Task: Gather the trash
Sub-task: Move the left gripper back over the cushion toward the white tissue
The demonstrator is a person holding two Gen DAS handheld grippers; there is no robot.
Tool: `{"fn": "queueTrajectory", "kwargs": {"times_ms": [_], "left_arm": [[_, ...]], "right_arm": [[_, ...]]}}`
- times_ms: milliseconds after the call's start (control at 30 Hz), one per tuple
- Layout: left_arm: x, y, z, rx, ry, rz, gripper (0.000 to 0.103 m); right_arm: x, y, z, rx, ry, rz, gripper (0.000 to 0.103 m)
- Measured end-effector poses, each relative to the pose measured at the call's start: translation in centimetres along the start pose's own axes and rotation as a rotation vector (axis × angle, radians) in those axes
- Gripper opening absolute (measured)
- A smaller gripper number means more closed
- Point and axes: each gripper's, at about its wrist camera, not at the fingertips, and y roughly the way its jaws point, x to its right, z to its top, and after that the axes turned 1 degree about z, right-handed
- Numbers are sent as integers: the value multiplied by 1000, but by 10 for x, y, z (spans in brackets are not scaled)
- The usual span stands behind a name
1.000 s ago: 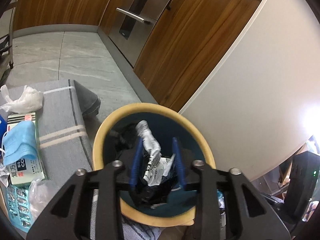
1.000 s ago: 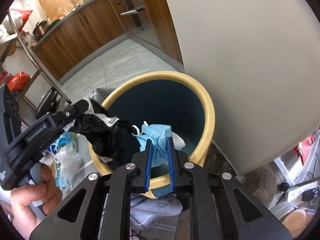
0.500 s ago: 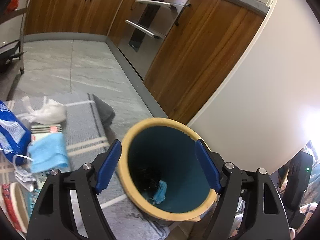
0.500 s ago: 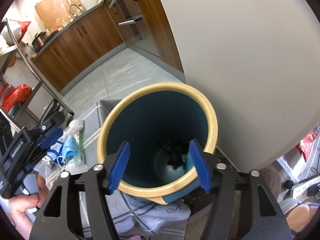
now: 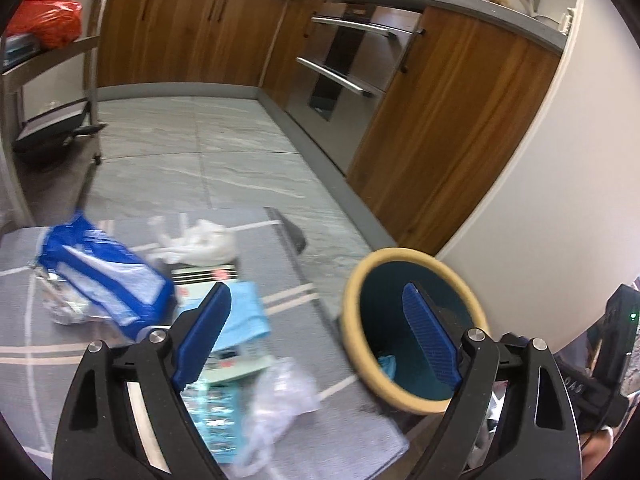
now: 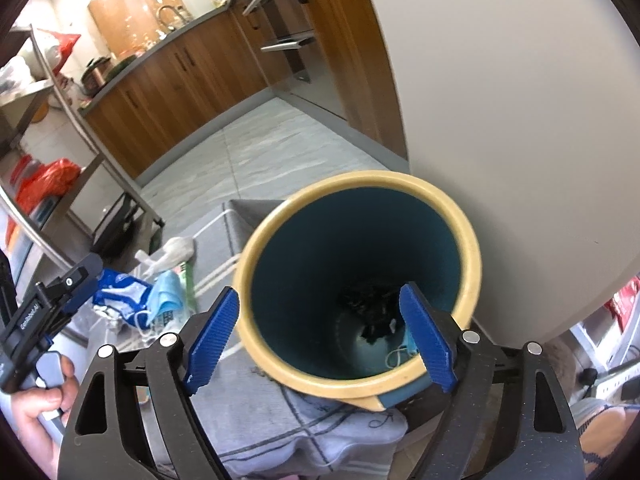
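Observation:
A teal bin with a yellow rim (image 6: 470, 236) (image 5: 352, 344) stands by the white wall. Black trash (image 6: 368, 308) and a blue mask (image 5: 387, 364) lie at its bottom. My right gripper (image 6: 320, 338) is open and empty above the bin's mouth. My left gripper (image 5: 318, 336) is open and empty, above the grey mat (image 5: 120, 360) to the left of the bin. On the mat lie a blue packet (image 5: 104, 280), a blue mask (image 5: 244, 320), a white crumpled bag (image 5: 200, 242), a clear plastic bag (image 5: 276, 408) and printed packs (image 5: 216, 420).
Wooden kitchen cabinets (image 5: 448, 120) and an oven (image 5: 344, 76) line the far side of the grey tiled floor (image 5: 192, 160). A metal rack (image 6: 60, 184) with red bags stands at the left. A white wall (image 6: 520, 120) rises behind the bin.
Both grippers opened and dropped their loads, the wrapper and black bag and the blue mask, into the bin. Both then rose; the left one swung left over the mat.

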Motion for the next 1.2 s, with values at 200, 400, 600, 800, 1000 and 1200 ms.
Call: {"fn": "queueTrajectory", "kwargs": {"times_ms": [200,400,600,800,1000,1200], "left_arm": [[-52,-26,7,3,-36,95,86],[-114,-57,20,17,-106,189,86],[-163,-70,15,-6,-206,236,86],[-176,-64,-19,-76,-254,196,86],[-173,-52,-51,-174,-251,157,86],[-177,-45,-76,-262,-249,160,84]], "right_arm": [[-18,2,-1,-7,-27,32,84],[-38,6,-5,-27,-63,60,84],[-61,13,-11,-52,-106,85,85],[-85,25,-21,-90,-146,105,85],[-103,42,-34,-151,-176,130,85],[-124,65,-51,-224,-214,161,86]]}}
